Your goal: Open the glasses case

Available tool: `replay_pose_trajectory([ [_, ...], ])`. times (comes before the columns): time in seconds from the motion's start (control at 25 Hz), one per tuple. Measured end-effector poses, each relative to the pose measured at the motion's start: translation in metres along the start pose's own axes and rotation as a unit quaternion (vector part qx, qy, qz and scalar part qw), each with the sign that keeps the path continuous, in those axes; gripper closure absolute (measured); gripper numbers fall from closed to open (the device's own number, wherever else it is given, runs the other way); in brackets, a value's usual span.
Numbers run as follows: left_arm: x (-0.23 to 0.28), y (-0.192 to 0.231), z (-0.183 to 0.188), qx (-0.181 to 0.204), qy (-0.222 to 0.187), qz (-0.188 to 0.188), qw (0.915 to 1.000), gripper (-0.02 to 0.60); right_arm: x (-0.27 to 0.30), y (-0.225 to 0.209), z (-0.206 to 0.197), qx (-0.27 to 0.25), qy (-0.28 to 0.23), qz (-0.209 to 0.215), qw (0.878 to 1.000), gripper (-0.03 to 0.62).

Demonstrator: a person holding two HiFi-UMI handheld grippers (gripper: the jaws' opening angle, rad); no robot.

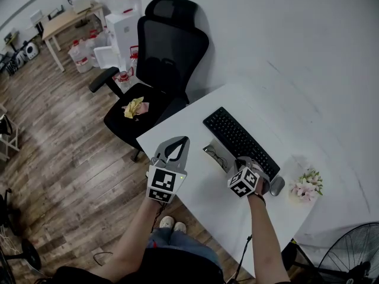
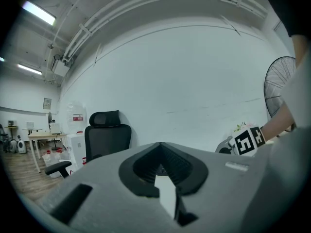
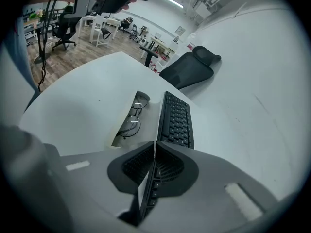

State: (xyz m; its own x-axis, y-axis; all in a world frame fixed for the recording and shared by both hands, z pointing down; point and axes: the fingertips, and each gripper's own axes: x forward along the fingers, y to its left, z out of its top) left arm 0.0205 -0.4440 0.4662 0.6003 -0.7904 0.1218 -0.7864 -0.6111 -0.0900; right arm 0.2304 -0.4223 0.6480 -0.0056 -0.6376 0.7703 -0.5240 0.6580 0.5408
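The white glasses case (image 1: 208,149) lies open on the white table, just left of the keyboard, with a pair of thin-rimmed glasses (image 3: 130,124) in its tray (image 3: 113,134). Its lid (image 3: 155,118) stands up on edge along the keyboard's side. My right gripper (image 3: 155,144) is shut on that lid's thin edge; in the head view it (image 1: 240,160) sits at the case's near end. My left gripper (image 1: 182,141) hovers shut and empty at the table's left corner, apart from the case, pointing roughly level (image 2: 160,144).
A black keyboard (image 1: 240,141) lies right of the case, with a grey mouse (image 1: 276,186) and a small bunch of flowers (image 1: 307,185) beyond it. A black office chair (image 1: 157,70) stands past the table's far corner. A fan (image 1: 349,253) stands at the lower right.
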Motion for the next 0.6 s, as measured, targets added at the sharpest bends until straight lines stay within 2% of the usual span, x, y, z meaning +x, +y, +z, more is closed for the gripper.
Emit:
replay_pose_trajectory([
  [0.28,0.001,0.003,-0.003,0.002,0.005,0.006,1.0000,0.574,0.011,-0.014,-0.009,0.027,0.003,0.007,1.000,0.566],
  [0.6,-0.001,0.004,-0.003,0.003,0.007,0.010,0.9999,0.574,0.011,-0.015,-0.009,0.027,-0.002,0.008,1.000,0.562],
])
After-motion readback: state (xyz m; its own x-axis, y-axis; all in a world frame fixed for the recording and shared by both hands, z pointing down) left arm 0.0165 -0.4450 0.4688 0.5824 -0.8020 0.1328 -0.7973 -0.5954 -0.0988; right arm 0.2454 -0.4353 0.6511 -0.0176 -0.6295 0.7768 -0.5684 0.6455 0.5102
